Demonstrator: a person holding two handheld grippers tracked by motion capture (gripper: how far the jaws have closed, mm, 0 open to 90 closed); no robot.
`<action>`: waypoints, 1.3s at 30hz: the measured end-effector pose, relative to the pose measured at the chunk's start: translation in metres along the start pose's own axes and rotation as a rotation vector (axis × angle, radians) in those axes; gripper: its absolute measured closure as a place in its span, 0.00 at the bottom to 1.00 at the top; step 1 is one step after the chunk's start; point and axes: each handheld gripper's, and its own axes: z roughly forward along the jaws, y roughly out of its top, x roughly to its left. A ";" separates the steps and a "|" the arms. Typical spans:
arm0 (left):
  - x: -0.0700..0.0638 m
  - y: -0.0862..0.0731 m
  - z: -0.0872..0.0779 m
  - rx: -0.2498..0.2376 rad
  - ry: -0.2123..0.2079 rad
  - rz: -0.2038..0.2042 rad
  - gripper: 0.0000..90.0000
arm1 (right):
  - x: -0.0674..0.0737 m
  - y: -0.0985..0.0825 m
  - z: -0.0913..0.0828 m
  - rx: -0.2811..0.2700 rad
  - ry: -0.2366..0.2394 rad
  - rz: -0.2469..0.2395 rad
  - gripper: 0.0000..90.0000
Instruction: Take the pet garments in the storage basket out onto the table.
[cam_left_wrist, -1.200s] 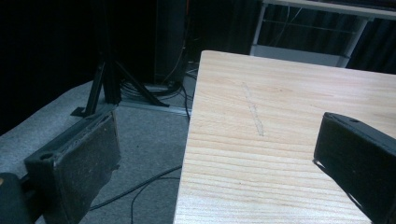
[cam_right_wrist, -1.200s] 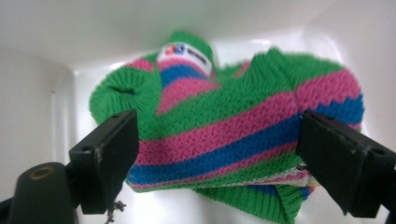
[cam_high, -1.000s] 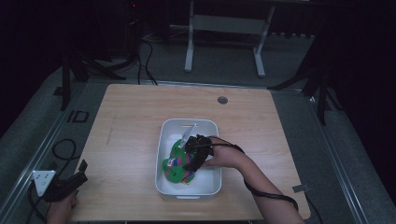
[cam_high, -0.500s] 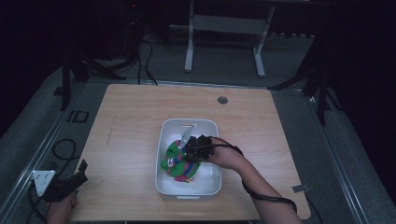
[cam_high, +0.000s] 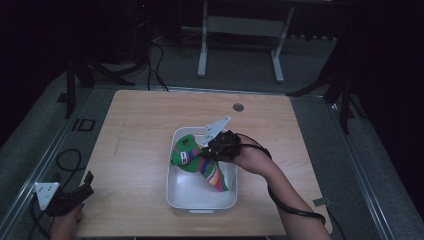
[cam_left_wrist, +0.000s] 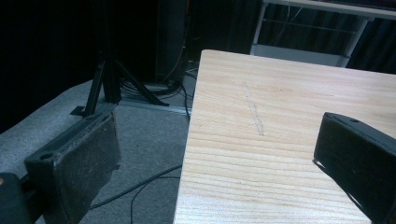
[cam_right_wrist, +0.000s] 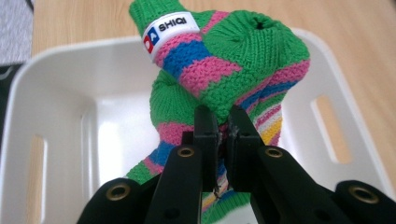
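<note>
The right gripper (cam_right_wrist: 223, 122) has its two black jaws pressed together on a fold of the green knitted sock with pink, blue and yellow stripes (cam_right_wrist: 219, 70), which hangs from the pinch over the white rectangular plastic basin (cam_high: 174, 192). In the high view the same right gripper (cam_high: 212, 150) holds the sock (cam_high: 212, 175) with its upper part raised at the basin's far rim and its lower end trailing down inside. Judged from this, the grasp is made and the lift is under way, while clearing the rim and setting the sock down elsewhere remain. The right gripper view adds detail that the high view lacks: the white label band (cam_right_wrist: 166, 29) printed "SHIQI" and the slotted handles in the basin walls. The left gripper (cam_high: 75, 195) rests at the near left corner of the light wooden table (cam_high: 145, 120), jaws wide apart and empty; its own view shows the table edge (cam_left_wrist: 189, 154) and grey carpet (cam_left_wrist: 140, 140) between them.
</note>
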 end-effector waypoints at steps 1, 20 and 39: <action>0.000 0.000 0.000 0.000 0.000 0.000 0.01 | 0.000 0.000 0.000 0.000 0.000 0.000 0.94; 0.000 0.000 0.000 0.004 0.004 0.000 0.01 | -0.008 0.030 -0.072 -0.206 -0.072 0.028 0.94; 0.000 0.000 0.000 0.005 0.005 -0.003 0.01 | -0.021 0.054 -0.143 -0.303 -0.203 0.035 0.94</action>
